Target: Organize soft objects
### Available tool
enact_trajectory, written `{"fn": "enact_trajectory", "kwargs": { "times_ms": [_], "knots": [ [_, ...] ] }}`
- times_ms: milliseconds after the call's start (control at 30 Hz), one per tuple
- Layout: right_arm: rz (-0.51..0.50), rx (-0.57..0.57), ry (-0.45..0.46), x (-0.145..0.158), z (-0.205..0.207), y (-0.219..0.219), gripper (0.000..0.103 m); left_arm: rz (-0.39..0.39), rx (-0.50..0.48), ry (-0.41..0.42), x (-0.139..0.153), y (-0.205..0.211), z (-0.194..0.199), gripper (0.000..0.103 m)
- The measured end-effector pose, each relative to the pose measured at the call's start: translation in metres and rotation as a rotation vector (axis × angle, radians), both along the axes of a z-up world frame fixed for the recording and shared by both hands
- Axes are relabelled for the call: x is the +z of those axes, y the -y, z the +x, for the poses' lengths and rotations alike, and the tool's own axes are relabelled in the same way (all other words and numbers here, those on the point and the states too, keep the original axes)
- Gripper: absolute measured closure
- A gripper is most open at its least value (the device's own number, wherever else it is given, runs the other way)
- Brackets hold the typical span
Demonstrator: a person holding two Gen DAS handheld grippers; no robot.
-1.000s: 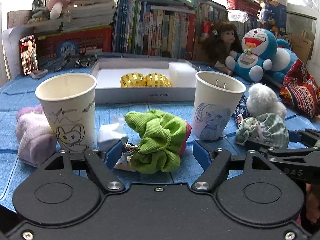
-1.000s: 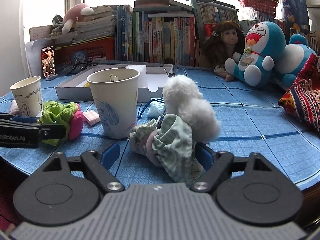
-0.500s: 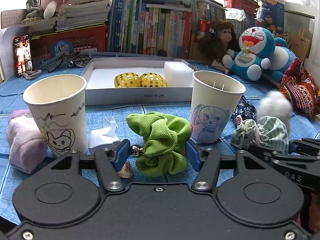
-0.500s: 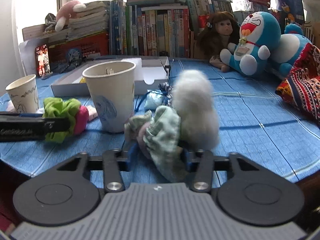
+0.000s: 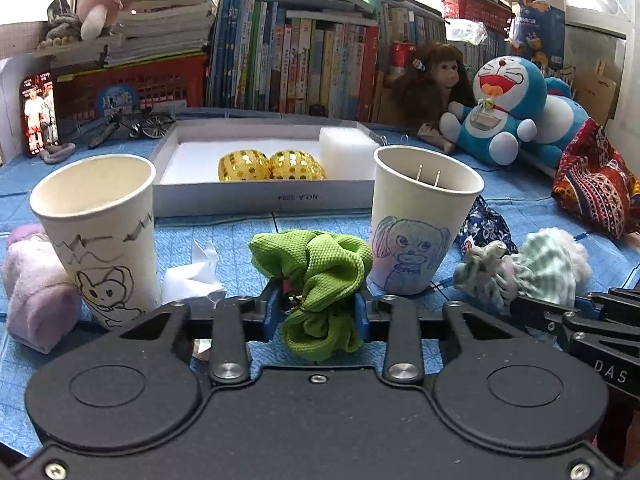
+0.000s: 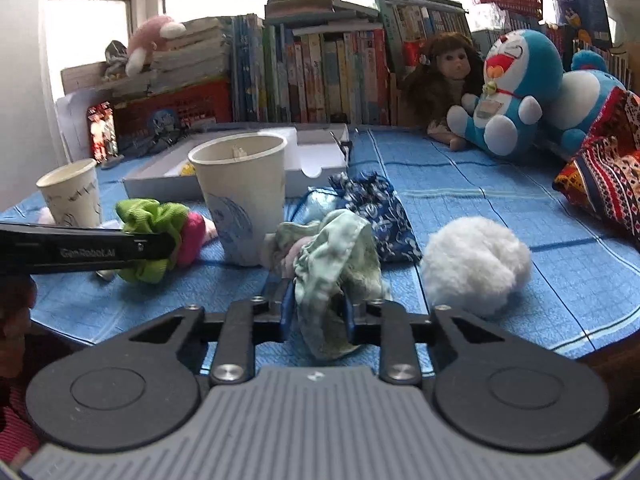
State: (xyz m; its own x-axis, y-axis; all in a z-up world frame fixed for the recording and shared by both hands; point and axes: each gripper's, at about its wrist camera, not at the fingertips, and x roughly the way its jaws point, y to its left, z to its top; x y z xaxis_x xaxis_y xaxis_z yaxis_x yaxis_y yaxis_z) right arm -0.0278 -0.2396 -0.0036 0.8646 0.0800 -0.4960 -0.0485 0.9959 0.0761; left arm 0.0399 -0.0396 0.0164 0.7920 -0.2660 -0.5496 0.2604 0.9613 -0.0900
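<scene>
A green scrunchie (image 5: 316, 276) lies on the blue cloth between two paper cups, and my left gripper (image 5: 316, 312) is closing on it, its blue pads pressing both sides. The right wrist view shows that scrunchie (image 6: 154, 236) pinched, with a pink part behind it. My right gripper (image 6: 316, 312) is closing on a pale green checked scrunchie (image 6: 332, 264), bunched between its pads. A white fluffy pompom (image 6: 476, 264) lies apart to its right. The cup with a dog drawing (image 5: 420, 224) stands right of the green scrunchie, the cup with a cat drawing (image 5: 100, 232) left.
A white box (image 5: 264, 196) behind the cups holds two gold spotted balls (image 5: 270, 166) and a white foam block. A lilac plush (image 5: 34, 284) lies far left, a blue patterned pouch (image 6: 376, 212) behind the checked scrunchie. Dolls, plush toys and books line the back.
Both grippers went from wide open to closed on their scrunchies. The white pompom, earlier against the checked scrunchie, now lies apart to its right.
</scene>
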Motion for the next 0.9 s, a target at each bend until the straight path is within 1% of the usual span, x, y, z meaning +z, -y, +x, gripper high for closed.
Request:
{"fn": "enact_trajectory", "kwargs": {
  "times_ms": [67, 233, 500, 633, 733, 900],
  "knots": [
    [-0.01, -0.002, 0.019, 0.004, -0.001, -0.001, 0.08, 0.001, 0.006, 0.016, 0.004, -0.001, -0.003, 0.073],
    [-0.005, -0.012, 0.057, 0.013, -0.003, 0.001, 0.082, -0.015, 0.003, 0.04, 0.016, -0.006, -0.009, 0.074],
    [0.0, -0.069, 0.14, 0.04, 0.003, 0.014, 0.082, -0.05, -0.011, 0.099, 0.047, -0.012, -0.009, 0.075],
    [0.013, -0.087, 0.17, 0.056, 0.012, 0.022, 0.082, -0.067, -0.014, 0.13, 0.065, -0.015, -0.001, 0.076],
    [0.043, -0.094, 0.182, 0.07, 0.023, 0.029, 0.082, -0.091, -0.02, 0.14, 0.082, -0.022, 0.008, 0.076],
    [0.067, -0.084, 0.202, 0.094, 0.046, 0.037, 0.082, -0.081, -0.02, 0.17, 0.114, -0.031, 0.03, 0.076]
  ]
}}
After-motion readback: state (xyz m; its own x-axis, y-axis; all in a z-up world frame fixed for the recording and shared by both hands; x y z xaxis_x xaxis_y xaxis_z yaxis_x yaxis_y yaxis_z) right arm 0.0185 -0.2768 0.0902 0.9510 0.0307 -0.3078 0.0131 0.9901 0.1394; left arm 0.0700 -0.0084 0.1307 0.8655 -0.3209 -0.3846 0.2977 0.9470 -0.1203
